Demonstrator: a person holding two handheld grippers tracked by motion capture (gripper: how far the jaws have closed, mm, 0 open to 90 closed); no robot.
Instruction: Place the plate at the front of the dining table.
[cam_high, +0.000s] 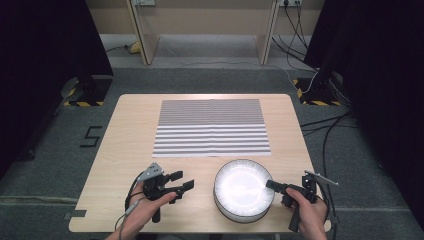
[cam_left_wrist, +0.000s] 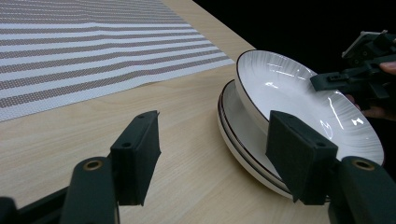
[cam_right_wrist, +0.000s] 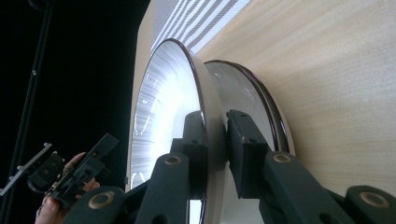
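A white ribbed bowl (cam_high: 242, 185) with a dark rim sits on stacked white plates (cam_high: 240, 215) near the table's front edge. My right gripper (cam_high: 270, 184) comes in from the right and is shut on the bowl's (cam_right_wrist: 163, 107) rim, one jaw inside and one outside (cam_right_wrist: 215, 121), above the plate (cam_right_wrist: 254, 93). My left gripper (cam_high: 184, 180) stands open just left of the stack, with only bare table between its jaws (cam_left_wrist: 212, 126). In the left gripper view the bowl (cam_left_wrist: 289, 88) and plates (cam_left_wrist: 243, 135) lie ahead to the right, with the right gripper (cam_left_wrist: 327, 80) on the far rim.
A grey and white striped placemat (cam_high: 211, 127) lies flat on the far half of the wooden table (cam_high: 125, 150). Black stands and cables flank the table on the floor. The left gripper (cam_right_wrist: 93, 158) appears beyond the bowl in the right gripper view.
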